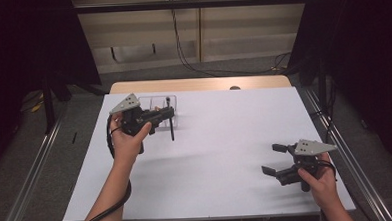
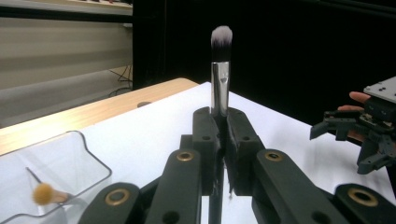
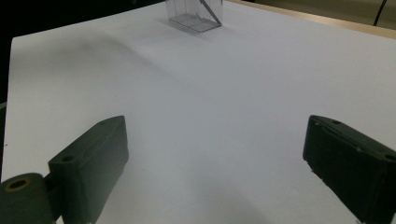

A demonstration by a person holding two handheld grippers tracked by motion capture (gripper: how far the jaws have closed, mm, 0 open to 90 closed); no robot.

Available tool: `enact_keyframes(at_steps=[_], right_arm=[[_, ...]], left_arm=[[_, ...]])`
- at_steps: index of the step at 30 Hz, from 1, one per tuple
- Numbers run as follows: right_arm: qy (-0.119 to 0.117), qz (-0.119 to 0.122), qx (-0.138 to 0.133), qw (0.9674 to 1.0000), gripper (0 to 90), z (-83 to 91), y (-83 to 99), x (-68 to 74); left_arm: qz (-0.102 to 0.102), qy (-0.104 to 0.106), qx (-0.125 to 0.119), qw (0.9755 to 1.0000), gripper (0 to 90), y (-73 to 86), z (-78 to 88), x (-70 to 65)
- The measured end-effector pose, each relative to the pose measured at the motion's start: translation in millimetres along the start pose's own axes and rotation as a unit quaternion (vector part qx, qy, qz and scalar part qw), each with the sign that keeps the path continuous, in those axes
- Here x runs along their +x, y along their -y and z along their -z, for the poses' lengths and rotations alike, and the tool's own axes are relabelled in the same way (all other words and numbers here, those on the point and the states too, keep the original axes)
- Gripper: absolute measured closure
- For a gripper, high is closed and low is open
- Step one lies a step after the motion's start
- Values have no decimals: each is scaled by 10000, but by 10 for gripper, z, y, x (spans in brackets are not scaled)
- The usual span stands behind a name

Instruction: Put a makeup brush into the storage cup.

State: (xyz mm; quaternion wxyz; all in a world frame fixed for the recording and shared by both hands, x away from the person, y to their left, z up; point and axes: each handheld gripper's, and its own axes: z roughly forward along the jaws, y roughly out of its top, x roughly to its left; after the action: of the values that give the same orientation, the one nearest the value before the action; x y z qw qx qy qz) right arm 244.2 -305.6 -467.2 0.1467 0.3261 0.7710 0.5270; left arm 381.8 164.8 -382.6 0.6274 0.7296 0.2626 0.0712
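So the left gripper (image 2: 219,140) has its jaws clamped on 1 silver-ferruled, black-handled makeup brush (image 2: 220,70), held upright upper left of the high view beside the clear plastic organizer box (image 1: 158,99), while the right gripper (image 1: 278,159) idles wide open, so dropping it in looks like what's left.

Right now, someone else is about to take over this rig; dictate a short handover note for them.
Left claw: shut on the makeup brush, held upright, bristles up, near the clear organizer box.
Right claw: open, holding nothing, low over the white table at its right side.
Done: brush picked up. Another small brush with a yellowish tip already lies in the box.
Left: probably put the held brush into the box, then release.
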Motion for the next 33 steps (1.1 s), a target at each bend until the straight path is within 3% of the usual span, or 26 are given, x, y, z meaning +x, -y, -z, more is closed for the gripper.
enact_keyframes(at_steps=[8, 33], right_arm=[[17, 14, -58, 10000, 66, 51, 37, -2], [54, 41, -77, 9999, 67, 102, 46, 4]], left_arm=[[-13, -101, -66, 9999, 839, -80, 56, 72], [-6, -499, -321, 9982, 838, -334, -9, 345]])
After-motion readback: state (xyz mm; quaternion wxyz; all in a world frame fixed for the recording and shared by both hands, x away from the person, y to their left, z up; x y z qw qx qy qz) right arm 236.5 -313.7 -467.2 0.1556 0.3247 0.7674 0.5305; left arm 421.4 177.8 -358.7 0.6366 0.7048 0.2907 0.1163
